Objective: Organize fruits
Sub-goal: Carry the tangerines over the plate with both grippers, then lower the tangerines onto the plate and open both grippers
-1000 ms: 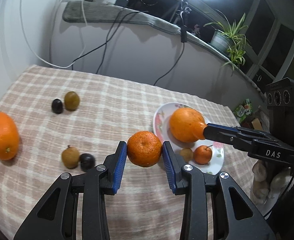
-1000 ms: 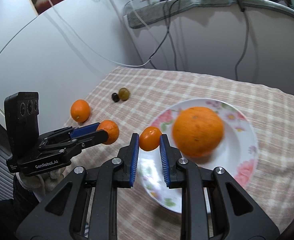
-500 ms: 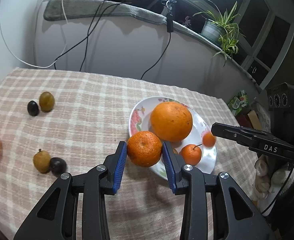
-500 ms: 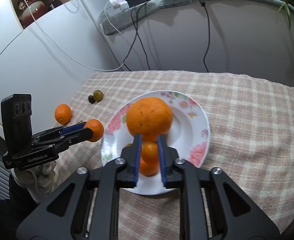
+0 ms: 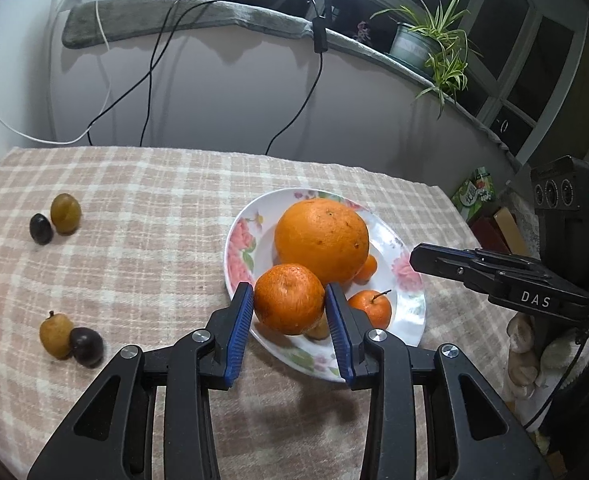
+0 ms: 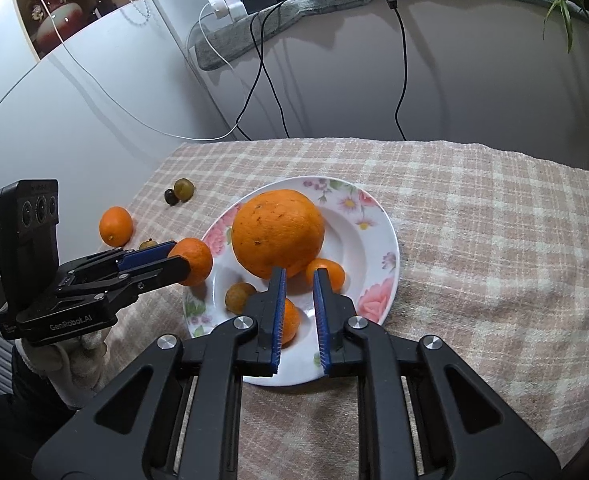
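Observation:
My left gripper (image 5: 289, 304) is shut on a mandarin (image 5: 289, 298) and holds it above the near left rim of the floral plate (image 5: 238, 256). The plate (image 6: 374, 248) holds a large orange (image 6: 277, 233), a small kumquat (image 6: 326, 274), a small stemmed orange (image 5: 370, 307) and a brown longan (image 6: 239, 297). My right gripper (image 6: 298, 312) is open and empty over the plate's near side, just behind the kumquat. In the right wrist view the left gripper (image 6: 182, 258) shows with the mandarin (image 6: 193, 261).
On the checked cloth to the left lie a green and a dark fruit (image 5: 65, 213), a longan with a dark fruit (image 5: 56, 334), and an orange (image 6: 116, 226) near the table's left edge. Cables hang on the wall behind. A potted plant (image 5: 414, 42) stands on the ledge.
My right gripper opened and let the kumquat go onto the plate beside the large orange, then drew back. My left gripper carried the mandarin right, over the plate's rim.

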Demonstrator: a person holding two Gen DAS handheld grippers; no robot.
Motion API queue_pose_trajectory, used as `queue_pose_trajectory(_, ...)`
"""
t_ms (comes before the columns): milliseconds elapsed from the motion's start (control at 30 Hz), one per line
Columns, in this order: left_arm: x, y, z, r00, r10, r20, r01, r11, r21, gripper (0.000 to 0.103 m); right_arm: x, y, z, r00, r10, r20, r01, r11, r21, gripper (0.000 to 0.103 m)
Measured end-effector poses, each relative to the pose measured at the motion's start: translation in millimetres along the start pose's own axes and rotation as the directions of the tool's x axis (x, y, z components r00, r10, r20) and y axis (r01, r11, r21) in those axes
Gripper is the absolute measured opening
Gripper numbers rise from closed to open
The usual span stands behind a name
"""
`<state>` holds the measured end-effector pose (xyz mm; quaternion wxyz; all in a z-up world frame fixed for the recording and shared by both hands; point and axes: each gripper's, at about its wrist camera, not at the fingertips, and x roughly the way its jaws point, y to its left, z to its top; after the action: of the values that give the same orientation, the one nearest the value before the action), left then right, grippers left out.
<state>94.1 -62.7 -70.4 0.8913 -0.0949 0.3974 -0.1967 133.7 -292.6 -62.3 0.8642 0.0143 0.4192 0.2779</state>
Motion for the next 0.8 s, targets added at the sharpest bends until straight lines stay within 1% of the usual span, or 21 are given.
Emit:
queue_pose_trajectory(33, -0.3, -0.1, 0.5, 1.000, -0.001, 0.001, 0.001, 1.000, 0.000, 0.038, 0.2, 0.1, -0.2, 1.000, -0.002, -0.001, 0.002, 1.000, -0.002, 0.014)
queue_pose_trajectory(67, -0.6, -0.4, 0.9, 1.000, 0.000, 0.000, 0.000, 1.000, 0.000, 0.042, 0.5, 0.2, -0.3, 1.000, -0.004, -0.001, 0.004, 1.000, -0.004, 0.014)
queue_pose_trajectory(100, -0.9, -0.7, 1.4, 1.000, 0.005, 0.001, -0.005, 1.000, 0.001, 0.051, 0.8, 0.1, -0.2, 1.000, -0.006, -0.001, 0.006, 1.000, -0.004, 0.014)
queue_pose_trajectory(133, -0.9, -0.4, 1.6, 1.000, 0.007, 0.003, -0.007, 1.000, 0.000, 0.053, 1.1, -0.1, -0.2, 1.000, -0.006, -0.001, 0.006, 1.000, -0.004, 0.014)
queue_pose_trajectory(333, -2.8, -1.2, 2.2, 1.000, 0.013, 0.003, -0.013, 1.000, 0.008, 0.053, -0.2, -0.4, -1.1, 1.000, -0.019, 0.010, 0.019, 1.000, 0.000, 0.015)
queue_pose_trajectory(367, -3.2, -1.4, 2.0, 1.000, 0.014, 0.003, -0.014, 1.000, 0.009, 0.053, -0.2, -0.3, -1.2, 1.000, -0.023, 0.009, 0.023, 1.000, -0.001, 0.018)
queue_pose_trajectory(400, -3.9, -1.9, 1.8, 1.000, 0.016, 0.004, -0.016, 1.000, 0.011, 0.053, -0.1, -0.6, -1.0, 1.000, -0.027, 0.008, 0.027, 1.000, 0.000, 0.028)
queue_pose_trajectory(433, -4.0, -2.5, 1.8, 1.000, 0.017, 0.004, -0.017, 1.000, 0.013, 0.053, -0.5, -0.6, -1.2, 0.999, -0.034, 0.010, 0.034, 0.999, 0.001, 0.035)
queue_pose_trajectory(467, -4.2, -3.3, 1.7, 1.000, 0.018, 0.004, -0.018, 1.000, 0.015, 0.053, -1.4, -0.8, -1.2, 0.999, -0.040, 0.016, 0.040, 0.999, 0.003, 0.051)
queue_pose_trajectory(500, -4.6, -3.8, 1.5, 1.000, 0.018, 0.004, -0.018, 1.000, 0.017, 0.053, -2.7, -1.1, -1.2, 0.999, -0.044, 0.023, 0.044, 0.999, 0.005, 0.061)
queue_pose_trajectory(600, -5.5, -4.9, 1.2, 1.000, 0.024, 0.008, -0.025, 0.999, 0.022, 0.057, -5.9, -0.8, -0.8, 0.998, -0.045, 0.034, 0.045, 0.999, 0.006, 0.062)
queue_pose_trajectory(667, -6.1, -5.3, 1.1, 1.000, 0.029, 0.010, -0.030, 0.999, 0.026, 0.057, -6.6, -0.7, -0.6, 0.998, -0.052, 0.035, 0.052, 0.999, 0.005, 0.062)
queue_pose_trajectory(733, -6.8, -5.9, 1.0, 0.999, 0.034, 0.014, -0.035, 0.999, 0.030, 0.061, -6.4, -0.9, -0.6, 0.998, -0.057, 0.033, 0.056, 0.998, 0.007, 0.063)
queue_pose_trajectory(800, -8.0, -6.7, 0.5, 0.999, 0.041, 0.019, -0.042, 0.999, 0.034, 0.063, -6.0, -1.1, -0.7, 0.998, -0.061, 0.030, 0.061, 0.998, 0.010, 0.063)
